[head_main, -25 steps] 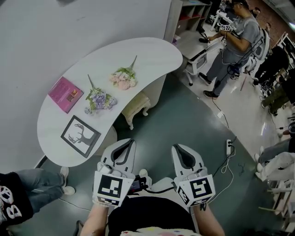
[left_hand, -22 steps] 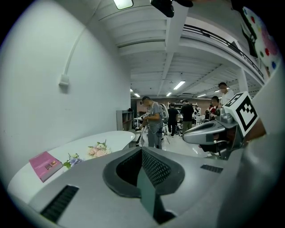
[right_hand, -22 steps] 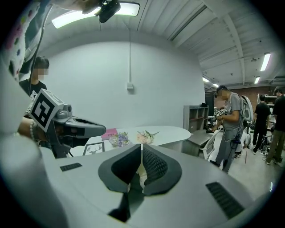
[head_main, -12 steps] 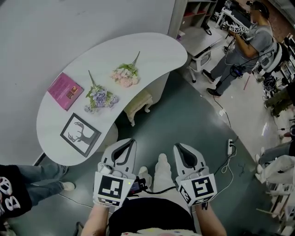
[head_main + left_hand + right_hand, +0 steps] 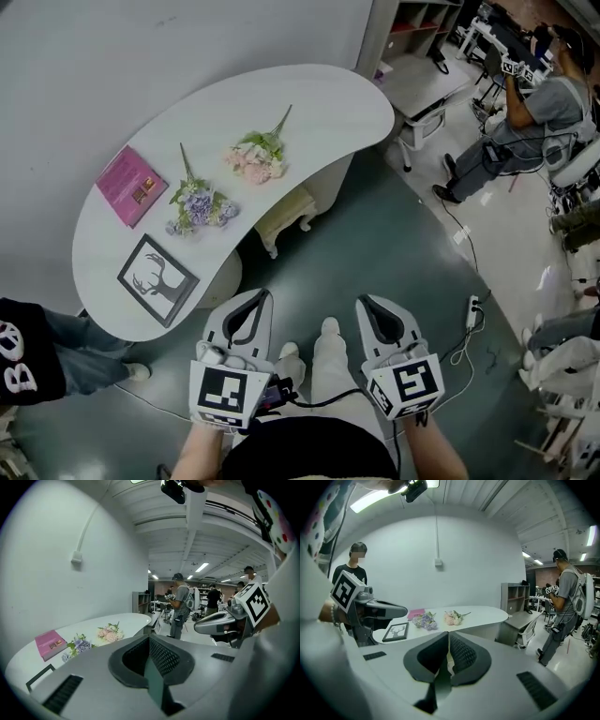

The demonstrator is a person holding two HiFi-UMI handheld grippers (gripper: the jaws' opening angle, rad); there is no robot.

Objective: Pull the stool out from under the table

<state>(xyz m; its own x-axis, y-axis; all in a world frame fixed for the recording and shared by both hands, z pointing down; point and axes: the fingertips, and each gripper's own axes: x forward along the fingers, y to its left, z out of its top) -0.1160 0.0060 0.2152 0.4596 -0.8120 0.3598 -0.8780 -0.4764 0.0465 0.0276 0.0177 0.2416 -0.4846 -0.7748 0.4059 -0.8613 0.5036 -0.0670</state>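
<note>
Cream-coloured, carved-leg stool sits tucked under the white curved surface, well apart from both claws. The left claw and right claw, shut and empty, have advanced a step; the approach continues, with no pull begun.

- Stool: cream, padded seat, curved carved legs; upright, tucked partly under the table's near edge, 2 legs showing.
- Table: white, bean-shaped top; its inward-curving edge overhangs the stool's far side.
</note>
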